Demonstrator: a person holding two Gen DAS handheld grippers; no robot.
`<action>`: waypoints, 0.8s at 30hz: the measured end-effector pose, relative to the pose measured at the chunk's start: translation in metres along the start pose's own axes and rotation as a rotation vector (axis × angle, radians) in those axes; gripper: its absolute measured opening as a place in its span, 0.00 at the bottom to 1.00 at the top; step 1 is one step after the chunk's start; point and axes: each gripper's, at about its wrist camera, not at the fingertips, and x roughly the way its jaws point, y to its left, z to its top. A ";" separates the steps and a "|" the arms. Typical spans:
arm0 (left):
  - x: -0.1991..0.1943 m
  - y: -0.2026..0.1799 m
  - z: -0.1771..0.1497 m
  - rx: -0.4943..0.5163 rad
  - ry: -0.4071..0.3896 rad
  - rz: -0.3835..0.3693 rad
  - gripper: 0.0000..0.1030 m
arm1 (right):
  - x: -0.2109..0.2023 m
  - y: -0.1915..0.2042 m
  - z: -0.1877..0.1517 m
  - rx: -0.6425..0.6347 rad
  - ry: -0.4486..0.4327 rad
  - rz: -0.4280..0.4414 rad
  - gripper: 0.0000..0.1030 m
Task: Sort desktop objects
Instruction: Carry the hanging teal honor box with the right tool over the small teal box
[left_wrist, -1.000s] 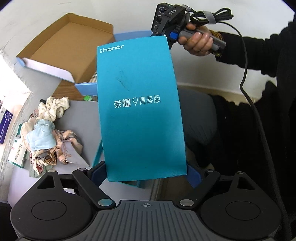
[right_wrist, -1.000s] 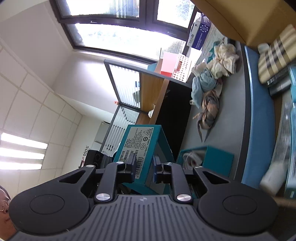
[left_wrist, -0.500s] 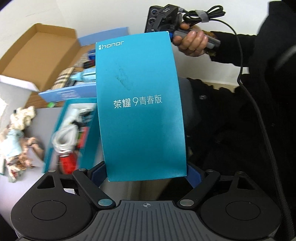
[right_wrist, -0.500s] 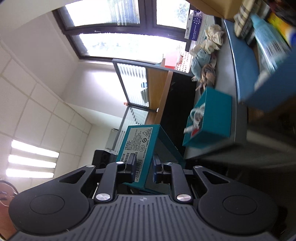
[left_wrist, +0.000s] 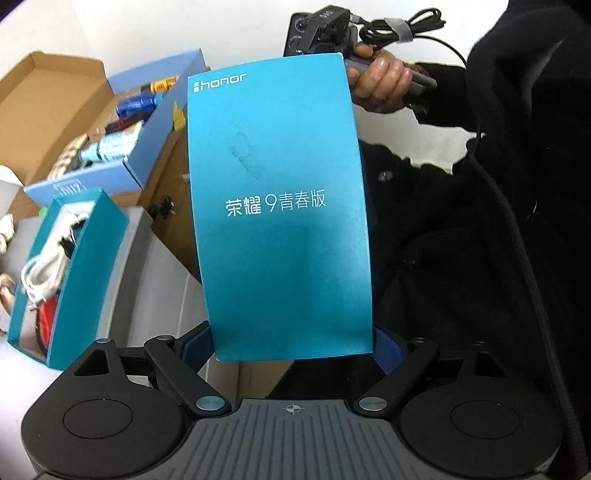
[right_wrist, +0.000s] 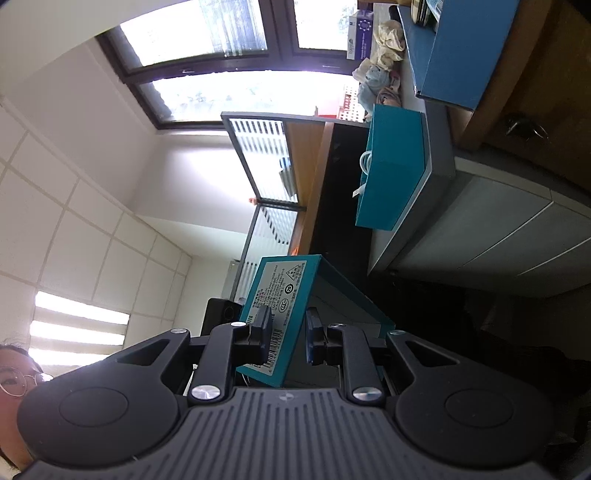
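A teal Honor phone-box lid (left_wrist: 280, 206) is held in the air between both grippers, off the desk's edge. My left gripper (left_wrist: 291, 343) spans the lid's near end, its blue pads pressed on the two long sides. My right gripper (right_wrist: 289, 336) is shut on the labelled end wall of the lid (right_wrist: 280, 291). In the left wrist view that gripper (left_wrist: 321, 33) shows behind the lid's far end, held by a hand (left_wrist: 380, 81). The matching teal box bottom (left_wrist: 85, 273), with white cables and something red inside, lies on the grey desk (left_wrist: 147, 258).
A light-blue tray (left_wrist: 122, 147) with several small items sits beside an open cardboard box (left_wrist: 48, 92). A wooden cabinet front with a dark handle (left_wrist: 162, 210) is below the desk. A cloth pile (right_wrist: 380, 74) lies farther along. The person's dark clothing (left_wrist: 480, 258) fills the right.
Both grippers have carried the lid sideways and a little lower. The cloth pile slid out of the left wrist view, and the teal box bottom and blue tray came in. Neither grip changed.
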 end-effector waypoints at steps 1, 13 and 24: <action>-0.003 0.001 0.001 -0.002 -0.004 0.006 0.86 | -0.001 0.002 0.000 -0.007 -0.006 0.004 0.21; -0.017 -0.005 0.000 -0.046 -0.007 0.085 0.86 | 0.031 0.014 0.050 -0.077 0.023 0.055 0.22; -0.034 0.046 -0.002 -0.051 0.028 0.097 0.86 | 0.066 0.013 0.107 -0.093 0.052 0.052 0.22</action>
